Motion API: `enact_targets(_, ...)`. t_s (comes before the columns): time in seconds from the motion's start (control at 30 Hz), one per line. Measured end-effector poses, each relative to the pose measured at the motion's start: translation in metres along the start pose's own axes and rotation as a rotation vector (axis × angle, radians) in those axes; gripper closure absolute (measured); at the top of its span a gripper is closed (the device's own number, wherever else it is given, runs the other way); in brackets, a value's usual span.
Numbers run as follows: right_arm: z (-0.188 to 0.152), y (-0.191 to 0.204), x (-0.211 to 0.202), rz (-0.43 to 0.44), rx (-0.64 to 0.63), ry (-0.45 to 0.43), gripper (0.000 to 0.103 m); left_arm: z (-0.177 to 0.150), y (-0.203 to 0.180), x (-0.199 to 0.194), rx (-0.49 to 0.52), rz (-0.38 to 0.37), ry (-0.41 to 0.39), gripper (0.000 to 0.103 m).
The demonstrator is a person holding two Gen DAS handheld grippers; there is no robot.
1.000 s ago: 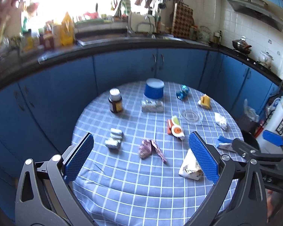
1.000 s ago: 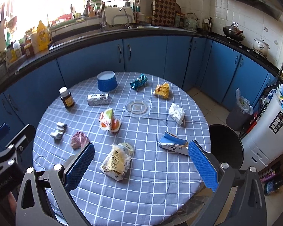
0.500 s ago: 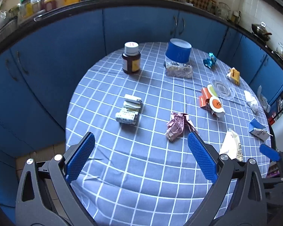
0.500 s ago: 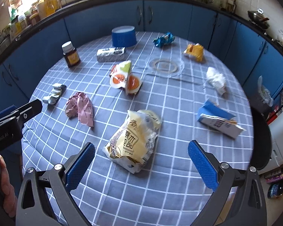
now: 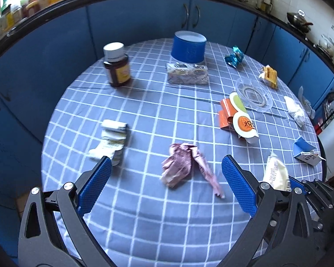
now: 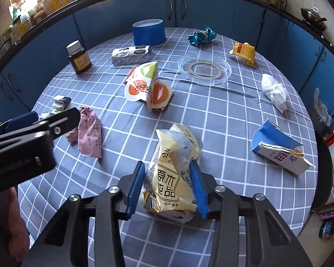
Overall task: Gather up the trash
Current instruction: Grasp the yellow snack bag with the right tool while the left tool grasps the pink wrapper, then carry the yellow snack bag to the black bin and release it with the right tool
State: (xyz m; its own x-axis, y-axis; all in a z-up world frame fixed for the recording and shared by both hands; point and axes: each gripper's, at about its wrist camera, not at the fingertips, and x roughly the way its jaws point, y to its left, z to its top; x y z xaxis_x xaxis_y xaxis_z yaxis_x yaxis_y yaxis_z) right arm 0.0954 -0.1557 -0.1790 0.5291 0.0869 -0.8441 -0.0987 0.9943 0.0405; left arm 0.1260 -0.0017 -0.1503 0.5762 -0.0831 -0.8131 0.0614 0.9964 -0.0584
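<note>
Yellow crinkled plastic snack bag (image 6: 173, 178), near the table's near edge on the blue checked tablecloth (image 6: 222, 120), is clenched between the blue pads of the right gripper (image 6: 167, 187), whose jaws have just been closing. Pink crumpled wrapper (image 5: 184, 166) is framed by the spread, released left gripper (image 5: 167, 187), untouched

Large "原木" over "品" on the yellow snack bag (image 6: 167, 184).

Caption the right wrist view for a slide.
Right gripper closing on a yellow snack bag atop the checked tablecloth.
</note>
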Motion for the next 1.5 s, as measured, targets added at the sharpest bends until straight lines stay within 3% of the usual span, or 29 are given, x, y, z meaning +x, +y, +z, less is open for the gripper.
enact_targets(0.07,0.001,-0.004,0.001,-0.021,-0.011,-0.005,0.074,0.002,-0.006,0.010,0.011,0.006,0.016,0.005)
enact_targets(0.33,0.005,-0.017,0.002,-0.025,-0.008,-0.023,0.077,0.002,-0.013,0.032,0.017,0.031,0.074,0.006)
enact_targets(0.37,0.006,-0.018,0.002,-0.023,-0.004,-0.023,0.077,0.001,-0.013,0.033,0.012,0.033,0.077,0.010)
enact_targets(0.43,0.006,-0.019,0.001,-0.021,0.001,-0.026,0.077,0.000,-0.013,0.036,0.017,0.048,0.084,0.023)
enact_targets(0.5,0.005,-0.019,-0.001,-0.018,0.000,-0.031,0.077,0.000,-0.014,0.034,0.024,0.053,0.069,0.046)
enact_targets(0.53,0.005,-0.018,-0.003,-0.017,-0.001,-0.036,0.077,0.001,-0.014,0.031,0.021,0.040,0.068,0.066)
enact_targets(0.67,0.005,-0.019,-0.014,-0.014,0.001,-0.064,0.077,0.002,-0.013,0.026,-0.011,-0.027,0.085,0.070)
enact_targets(0.9,0.012,-0.042,-0.043,-0.040,0.031,-0.145,0.077,0.012,-0.041,-0.012,0.032,-0.013,-0.047,0.070)
enact_targets(1.17,0.017,-0.100,-0.067,-0.125,0.115,-0.209,0.077,0.036,-0.113,-0.029,0.112,-0.065,-0.131,0.070)
enact_targets(1.5,0.011,-0.192,-0.079,-0.251,0.240,-0.229,0.077,0.040,-0.204,-0.021,0.249,-0.113,-0.144,0.070)
